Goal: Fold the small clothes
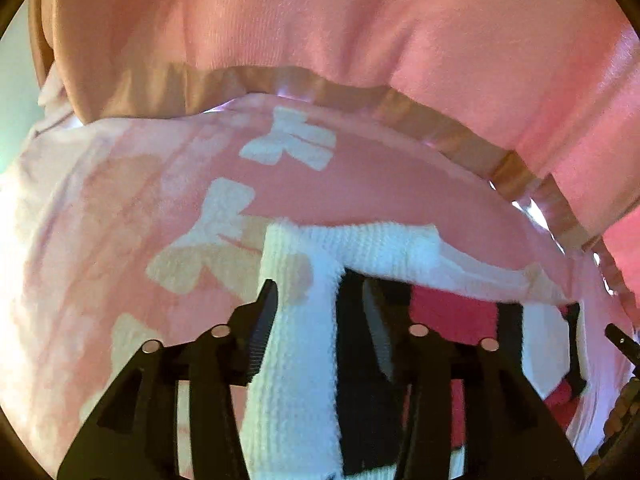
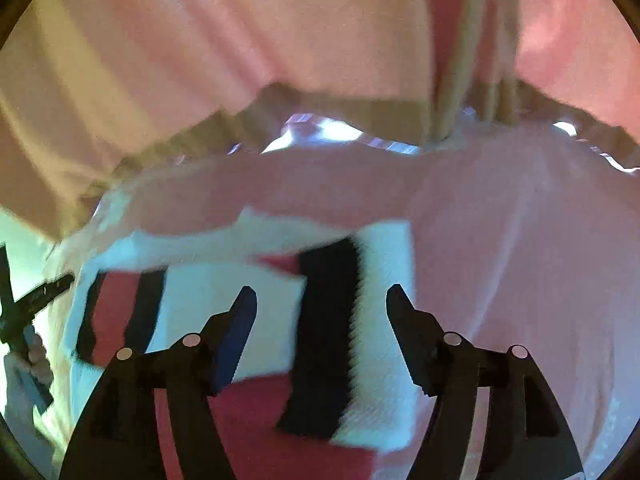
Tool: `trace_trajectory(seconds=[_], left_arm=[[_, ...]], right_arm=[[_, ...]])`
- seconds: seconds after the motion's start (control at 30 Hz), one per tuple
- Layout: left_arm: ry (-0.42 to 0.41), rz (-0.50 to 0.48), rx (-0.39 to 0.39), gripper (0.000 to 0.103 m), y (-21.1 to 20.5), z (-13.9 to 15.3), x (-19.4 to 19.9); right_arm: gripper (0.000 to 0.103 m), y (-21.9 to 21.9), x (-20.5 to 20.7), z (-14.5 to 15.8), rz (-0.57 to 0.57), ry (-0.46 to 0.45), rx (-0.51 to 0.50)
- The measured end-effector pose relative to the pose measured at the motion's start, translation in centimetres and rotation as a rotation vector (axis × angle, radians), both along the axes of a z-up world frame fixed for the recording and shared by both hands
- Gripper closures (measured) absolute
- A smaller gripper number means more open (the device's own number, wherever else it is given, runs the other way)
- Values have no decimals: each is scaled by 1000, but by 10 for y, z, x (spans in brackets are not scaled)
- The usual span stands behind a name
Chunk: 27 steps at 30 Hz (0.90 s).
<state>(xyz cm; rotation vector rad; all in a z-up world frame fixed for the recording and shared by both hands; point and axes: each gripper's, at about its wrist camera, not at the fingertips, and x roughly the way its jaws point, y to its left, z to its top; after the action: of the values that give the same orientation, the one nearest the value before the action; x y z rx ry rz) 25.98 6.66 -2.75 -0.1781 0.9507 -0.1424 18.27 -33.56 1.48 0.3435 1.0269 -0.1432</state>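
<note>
pink blanket (image 1: pixel 360 20) fills the upper half of both views, draped in soft folds, tan hem running across the middle. below it a pink cloth with white bow shapes (image 1: pixel 200 208) spreads over the surface, bows showing only in the left wrist view; in the right wrist view the same cloth reads as plain pale pink. on that cloth lies the small garment (image 1: pixel 296 360), white ribbed knit with black and red blocks, partly bunched. left gripper (image 1: pixel 320 312) is clamped on the white ribbed strip of the garment, fabric pinched between the two fingers and trailing down toward the camera, a black band just beside it. right gripper (image 2: pixel 320 296) hovers over the garment's white, black and red panels, jaws spread wide, nothing between them; whether the tips touch the fabric cannot be told, the view is blurred. at the left edge of the right wrist view, a hand (image 2: pixel 34 356) around the other tool's dark handle.
</note>
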Motion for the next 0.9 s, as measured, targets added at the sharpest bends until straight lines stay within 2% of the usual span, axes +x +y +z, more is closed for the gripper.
trace_trajectory(seconds=[0.03,0.1,0.2,0.23,0.27,0.3,0.37,0.47,0.5,0.57,0.6,0.63,0.67,0.73,0.8,0.83,0.9], left_arm=[[4,3,26,57,-1,2,-6],[-7,15,68,45,0,8,-23],[-14,-10,79,45,-2,10,-36],[-14,-9,92,45,0,8,-39],[-11,-5,98,45,1,7,-41],[3,11,112,45,5,1,-41],[36,34,125,45,15,-11,-40],[40,38,135,45,25,-14,-42],[39,39,147,45,27,-15,-43],[48,29,160,45,30,-20,-43],[56,25,166,45,30,-23,-42],[64,19,170,43,30,-26,-41],[71,15,173,43,29,-28,-41],[69,13,176,44,28,-26,-40],[44,18,165,45,27,-15,-43],[29,17,148,45,27,-9,-44],[9,13,115,45,23,0,-42]], right_arm=[[38,7,2,-7,20,26,-11],[38,19,5,-19,43,52,-49],[41,35,7,-45,90,115,-37],[51,40,7,-53,99,134,-30],[87,45,7,-59,112,138,-11],[94,48,7,-58,124,122,14],[95,57,6,-36,129,68,-34],[95,56,-8,-1,124,-13,-28],[95,55,-10,1,120,-17,-42],[95,48,-9,-15,101,45,-105],[95,45,-2,-45,109,165,-124],[94,43,0,-66,108,236,-126],[93,42,-1,-67,100,210,-129],[90,44,2,-52,90,213,-157],[84,45,-1,-23,55,118,-168],[84,47,-1,-8,44,65,-171],[85,51,1,3,53,-3,-126]])
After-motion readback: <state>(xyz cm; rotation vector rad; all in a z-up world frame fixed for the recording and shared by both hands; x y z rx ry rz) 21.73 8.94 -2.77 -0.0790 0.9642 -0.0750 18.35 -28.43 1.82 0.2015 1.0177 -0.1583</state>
